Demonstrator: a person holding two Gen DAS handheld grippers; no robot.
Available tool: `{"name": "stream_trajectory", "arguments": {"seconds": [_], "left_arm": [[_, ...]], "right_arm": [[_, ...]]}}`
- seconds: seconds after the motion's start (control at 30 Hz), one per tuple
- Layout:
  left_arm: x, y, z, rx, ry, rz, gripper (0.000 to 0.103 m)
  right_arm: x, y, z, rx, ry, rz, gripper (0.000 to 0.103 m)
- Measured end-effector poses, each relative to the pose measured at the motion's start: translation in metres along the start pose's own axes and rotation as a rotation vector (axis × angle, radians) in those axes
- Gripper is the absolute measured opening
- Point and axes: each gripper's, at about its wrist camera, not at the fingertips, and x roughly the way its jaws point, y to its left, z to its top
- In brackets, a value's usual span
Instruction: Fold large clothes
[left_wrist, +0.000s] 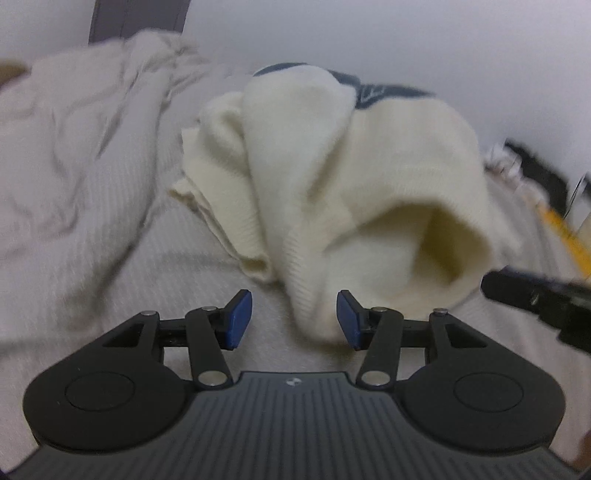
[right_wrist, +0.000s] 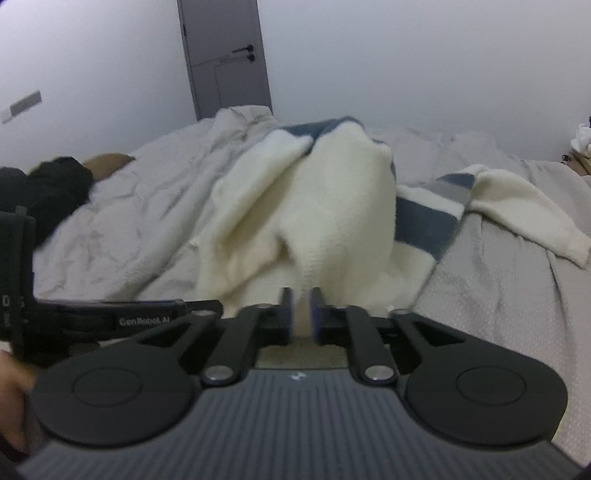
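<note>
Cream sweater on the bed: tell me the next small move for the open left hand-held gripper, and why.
Probably ease the left hand-held gripper forward and close on the sweater edge lying between its open fingers. The right hand-held gripper looks already pinched on the knit, lifting it in a bunch off the bedspread, so a second hold would let the garment be spread flat for folding.

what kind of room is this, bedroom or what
Most likely a bedroom. A cream and blue sweater lies on a bed with a rumpled grey duvet, and a grey door with a lever handle stands in the plain white wall behind it.
</note>
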Motion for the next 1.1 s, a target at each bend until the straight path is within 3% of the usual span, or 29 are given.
{"name": "stream_trajectory", "arguments": {"seconds": [0.03,0.07,0.23,0.4,0.47,0.5,0.53,0.67,0.73,0.83,1.0,1.1], "left_arm": [[0.003,-0.002,0.000,0.023,0.001,0.019,0.057],[0.008,-0.004,0.000,0.050,0.004,0.044,0.057],[0.023,-0.013,-0.001,0.166,-0.009,0.135,0.057],[0.020,-0.022,-0.002,0.227,-0.101,0.220,0.058],[0.016,-0.021,0.000,0.228,-0.154,0.259,0.058],[0.013,-0.020,0.001,0.221,-0.178,0.269,0.059],[0.009,-0.018,0.003,0.211,-0.213,0.280,0.062],[-0.004,-0.022,0.003,0.224,-0.305,0.346,0.067],[-0.005,-0.027,0.002,0.248,-0.325,0.342,0.067],[-0.002,-0.039,-0.002,0.319,-0.317,0.346,0.067],[0.018,-0.042,0.002,0.353,-0.255,0.318,0.067],[0.033,-0.051,0.002,0.451,-0.238,0.342,0.068]], "right_arm": [[0.002,-0.001,0.000,0.015,0.001,-0.001,0.045],[0.005,-0.003,0.000,0.037,0.001,0.001,0.049],[0.019,-0.010,0.001,0.124,0.005,-0.010,0.049],[0.051,-0.006,-0.002,0.140,0.045,-0.104,0.049],[0.059,-0.005,-0.006,0.157,0.052,-0.146,0.042],[0.061,-0.005,-0.007,0.168,0.039,-0.172,0.027],[0.060,-0.006,-0.008,0.178,0.018,-0.192,0.019],[0.038,-0.003,-0.003,0.175,-0.106,-0.229,0.013],[0.024,0.000,0.002,0.165,-0.168,-0.236,0.011],[0.010,0.004,0.006,0.149,-0.215,-0.226,0.009],[0.004,0.009,0.009,0.109,-0.233,-0.216,0.008],[0.006,0.007,0.009,0.114,-0.226,-0.198,0.008]]}}
